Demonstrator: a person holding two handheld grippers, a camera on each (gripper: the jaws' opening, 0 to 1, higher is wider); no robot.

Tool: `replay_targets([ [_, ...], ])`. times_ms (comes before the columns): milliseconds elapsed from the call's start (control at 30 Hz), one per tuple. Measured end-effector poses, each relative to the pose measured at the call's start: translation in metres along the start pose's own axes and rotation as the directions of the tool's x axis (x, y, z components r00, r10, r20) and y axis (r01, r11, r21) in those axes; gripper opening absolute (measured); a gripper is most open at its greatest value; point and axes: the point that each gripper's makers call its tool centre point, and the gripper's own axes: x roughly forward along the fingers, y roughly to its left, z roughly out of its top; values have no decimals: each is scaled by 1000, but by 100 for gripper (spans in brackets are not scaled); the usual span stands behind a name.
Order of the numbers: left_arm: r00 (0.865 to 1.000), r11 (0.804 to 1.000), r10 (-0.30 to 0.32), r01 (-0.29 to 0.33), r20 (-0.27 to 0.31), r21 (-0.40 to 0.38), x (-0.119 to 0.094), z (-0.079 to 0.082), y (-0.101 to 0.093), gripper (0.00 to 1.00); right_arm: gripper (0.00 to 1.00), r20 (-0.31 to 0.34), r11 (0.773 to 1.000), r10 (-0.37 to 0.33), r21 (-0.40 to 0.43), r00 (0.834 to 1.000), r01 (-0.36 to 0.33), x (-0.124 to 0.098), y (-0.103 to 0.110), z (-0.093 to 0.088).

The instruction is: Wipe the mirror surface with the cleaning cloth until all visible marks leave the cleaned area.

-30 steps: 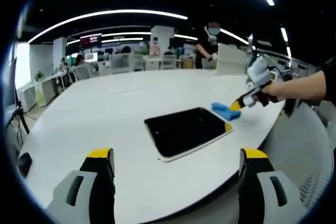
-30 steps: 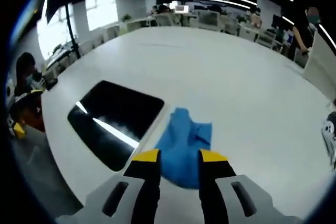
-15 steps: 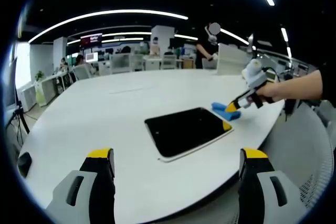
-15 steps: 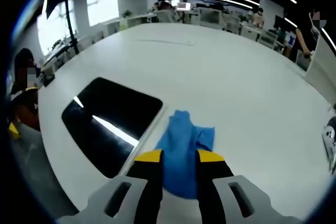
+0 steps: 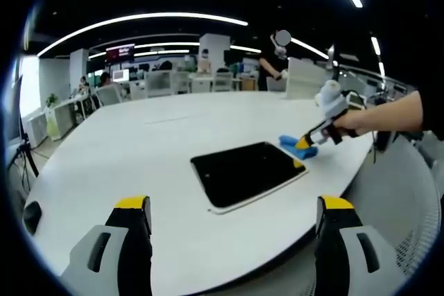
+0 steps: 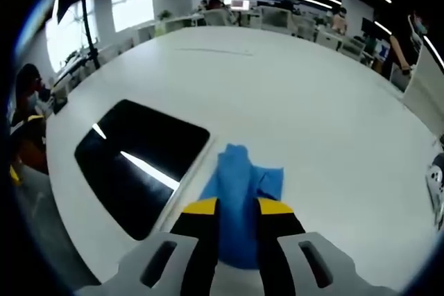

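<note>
— Where was your right claw?

— You had its yellow-tipped jaws clamped on the near edge of the blue cleaning cloth, which lay crumpled on the white counter.

— And the mirror?

— It lay flat and dark just left of the cloth in the right gripper view, close to the counter's edge, with bright streaks of ceiling light reflected on it.

— Your left claw?

— You held it with jaws wide apart, above the counter's near rim, well back from the mirror. Beyond it, your hand gripped the right claw at the cloth.
</note>
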Motion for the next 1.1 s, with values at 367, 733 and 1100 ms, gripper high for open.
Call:
replay_targets([
  [367,1000,1000,-3,3,0,-2,0,0,0,99,15,17,1000,-1,12,1000,0,2,0,-2],
  [733,1000,1000,-5,5,-2,-2,0,0,0,99,4,33,1000,7,1,999,-7,3,4,-1],
  [1100,1000,1000,-10,10,-1,0,0,0,-1,99,1,74,998,7,60,997,-12,1,7,7],
])
